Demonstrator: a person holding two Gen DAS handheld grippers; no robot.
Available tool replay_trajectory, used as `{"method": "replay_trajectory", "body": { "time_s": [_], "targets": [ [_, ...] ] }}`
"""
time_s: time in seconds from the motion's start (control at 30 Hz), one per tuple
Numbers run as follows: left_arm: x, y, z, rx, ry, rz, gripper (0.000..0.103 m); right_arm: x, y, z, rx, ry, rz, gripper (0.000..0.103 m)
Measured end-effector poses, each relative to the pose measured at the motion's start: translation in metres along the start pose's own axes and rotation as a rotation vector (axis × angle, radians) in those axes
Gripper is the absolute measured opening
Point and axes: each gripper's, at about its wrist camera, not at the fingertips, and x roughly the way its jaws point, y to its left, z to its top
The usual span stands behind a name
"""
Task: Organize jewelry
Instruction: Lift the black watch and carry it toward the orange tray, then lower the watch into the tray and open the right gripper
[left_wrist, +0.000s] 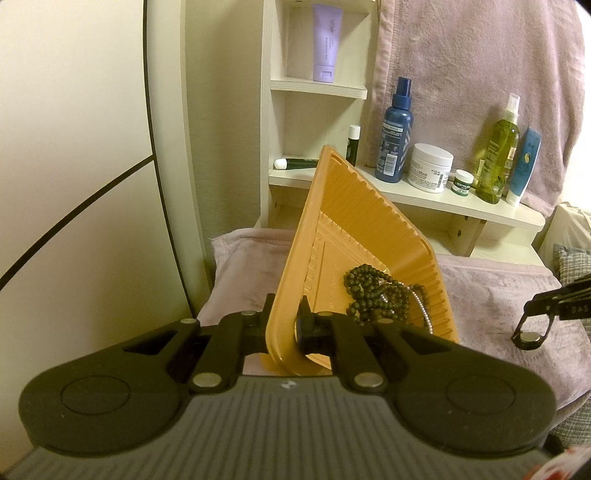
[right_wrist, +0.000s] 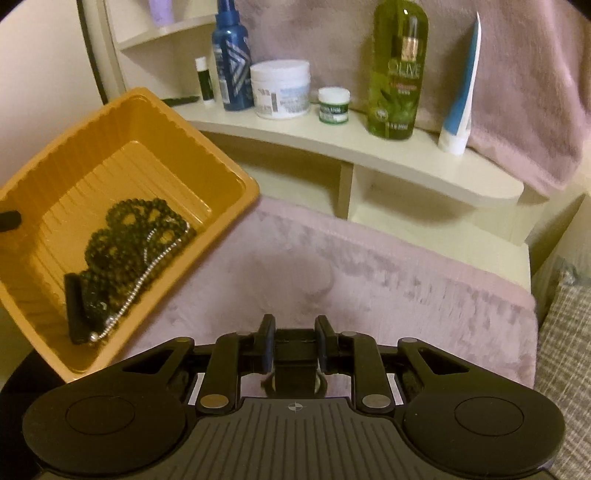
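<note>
- Left tongs (left_wrist: 284, 325): clamped together on the near wall of the orange tray (left_wrist: 354, 229), which is held tilted above the pink cloth (left_wrist: 491, 295).
- Right tongs (right_wrist: 293, 345): pads a little apart, nothing between them, over the pink cloth; the tray lies to their left.
- Dark bead necklace (right_wrist: 122, 236): heaped in the tray's low corner, tangled with a silver chain (right_wrist: 155, 262).
- Black clip (right_wrist: 75, 310): beside the beads, against the tray wall.
- Shelf (right_wrist: 332, 144): behind the cloth, carrying a blue spray bottle (right_wrist: 231, 70), a white jar (right_wrist: 280, 88), a small green jar (right_wrist: 334, 105), a green bottle (right_wrist: 399, 70) and a blue-white tube (right_wrist: 461, 99).
</note>
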Motion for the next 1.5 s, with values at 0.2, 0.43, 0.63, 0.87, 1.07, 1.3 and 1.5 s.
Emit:
{"method": "replay_trajectory", "body": {
  "time_s": [0.2, 0.43, 0.63, 0.87, 1.07, 1.3, 1.5],
  "targets": [
    [0.000, 0.001, -0.001, -0.006, 0.001, -0.003, 0.008, -0.013, 0.010, 0.012, -0.024, -0.019, 0.028, 0.023],
    [0.000, 0.003, -0.003, -0.014, 0.002, -0.008, 0.008, -0.024, 0.048, 0.043, -0.104, -0.075, 0.112, 0.023],
    [0.002, 0.009, -0.005, -0.038, 0.013, -0.019, 0.008, -0.013, 0.095, 0.075, -0.125, -0.122, 0.243, 0.023],
    [0.007, 0.020, -0.009, -0.082, 0.028, -0.044, 0.008, 0.045, 0.132, 0.090, -0.128, -0.040, 0.299, 0.023],
    [0.015, 0.038, -0.015, -0.148, 0.055, -0.083, 0.008, 0.084, 0.119, 0.089, -0.056, 0.033, 0.311, 0.023],
    [0.030, 0.066, -0.023, -0.264, 0.085, -0.160, 0.009, 0.054, 0.090, 0.091, 0.023, -0.108, 0.297, 0.049],
    [0.048, 0.093, -0.032, -0.355, 0.122, -0.249, 0.010, 0.025, 0.072, 0.077, 0.095, -0.180, 0.233, 0.051]
  ]
}}
